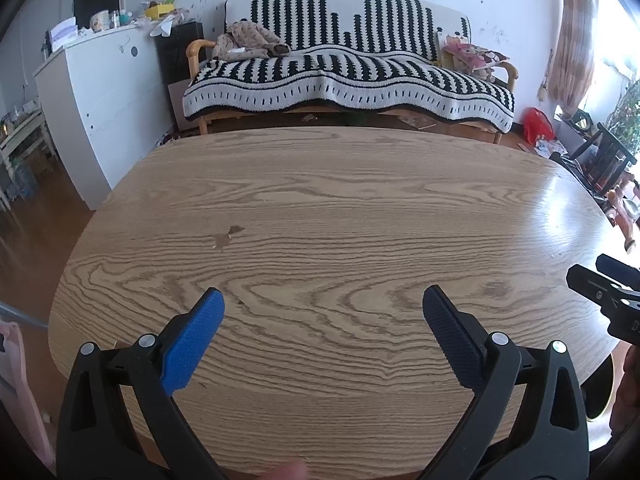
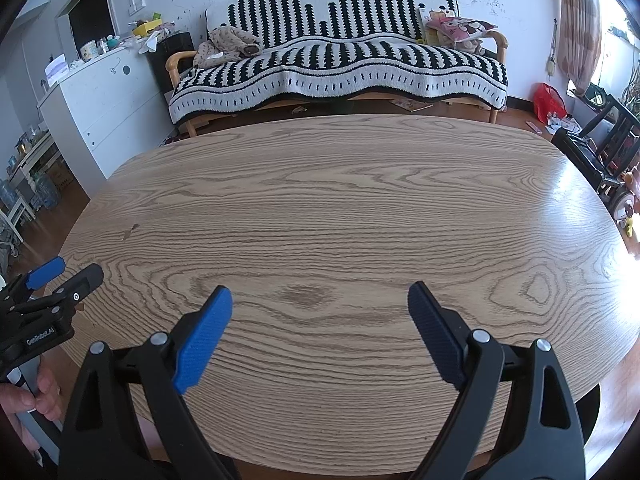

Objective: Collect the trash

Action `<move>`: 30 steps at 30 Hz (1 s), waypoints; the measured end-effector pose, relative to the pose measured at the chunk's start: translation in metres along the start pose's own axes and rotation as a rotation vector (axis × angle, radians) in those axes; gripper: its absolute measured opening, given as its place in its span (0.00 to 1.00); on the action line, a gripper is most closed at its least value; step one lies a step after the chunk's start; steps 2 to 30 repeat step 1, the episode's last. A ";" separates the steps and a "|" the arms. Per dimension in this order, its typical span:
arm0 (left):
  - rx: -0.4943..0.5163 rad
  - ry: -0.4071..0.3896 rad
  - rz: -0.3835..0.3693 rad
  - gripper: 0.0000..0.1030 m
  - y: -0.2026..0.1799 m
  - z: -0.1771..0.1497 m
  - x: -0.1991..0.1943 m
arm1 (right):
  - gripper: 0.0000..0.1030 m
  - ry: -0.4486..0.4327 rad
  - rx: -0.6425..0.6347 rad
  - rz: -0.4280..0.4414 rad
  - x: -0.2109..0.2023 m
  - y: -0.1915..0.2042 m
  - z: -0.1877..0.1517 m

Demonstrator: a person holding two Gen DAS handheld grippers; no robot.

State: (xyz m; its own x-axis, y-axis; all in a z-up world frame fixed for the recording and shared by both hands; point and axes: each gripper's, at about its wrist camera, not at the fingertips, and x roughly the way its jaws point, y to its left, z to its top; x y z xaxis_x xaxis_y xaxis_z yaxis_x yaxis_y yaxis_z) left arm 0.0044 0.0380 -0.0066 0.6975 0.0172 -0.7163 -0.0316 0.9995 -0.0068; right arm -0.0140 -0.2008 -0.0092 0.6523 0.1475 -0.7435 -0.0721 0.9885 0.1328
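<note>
I have both grippers over the wooden table [image 1: 320,208]: the left gripper [image 1: 323,300] and the right gripper [image 2: 320,298] each stand with 2 fingers spread wide, gripping nothing. I cannot make out any trash from either wrist camera.

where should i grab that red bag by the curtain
Likely the crumpled top of the red bag, coming down from above: it sits slumped past the end of the sofa, so its top folds should pinch easily. Handles are too small to make out.
</note>
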 end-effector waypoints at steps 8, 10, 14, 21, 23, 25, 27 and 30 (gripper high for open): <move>0.000 -0.001 0.004 0.94 0.000 0.000 0.000 | 0.84 0.000 0.000 0.000 0.000 0.000 0.000; 0.000 -0.001 0.004 0.94 0.000 0.000 0.000 | 0.84 0.000 0.000 0.000 0.000 0.000 0.000; 0.000 -0.001 0.004 0.94 0.000 0.000 0.000 | 0.84 0.000 0.000 0.000 0.000 0.000 0.000; 0.000 -0.001 0.004 0.94 0.000 0.000 0.000 | 0.84 0.000 0.000 0.000 0.000 0.000 0.000; 0.000 -0.001 0.004 0.94 0.000 0.000 0.000 | 0.84 0.000 0.000 0.000 0.000 0.000 0.000; 0.000 -0.001 0.004 0.94 0.000 0.000 0.000 | 0.84 0.000 0.000 0.000 0.000 0.000 0.000; 0.000 -0.001 0.004 0.94 0.000 0.000 0.000 | 0.84 0.000 0.000 0.000 0.000 0.000 0.000; 0.000 -0.001 0.004 0.94 0.000 0.000 0.000 | 0.84 0.000 0.000 0.000 0.000 0.000 0.000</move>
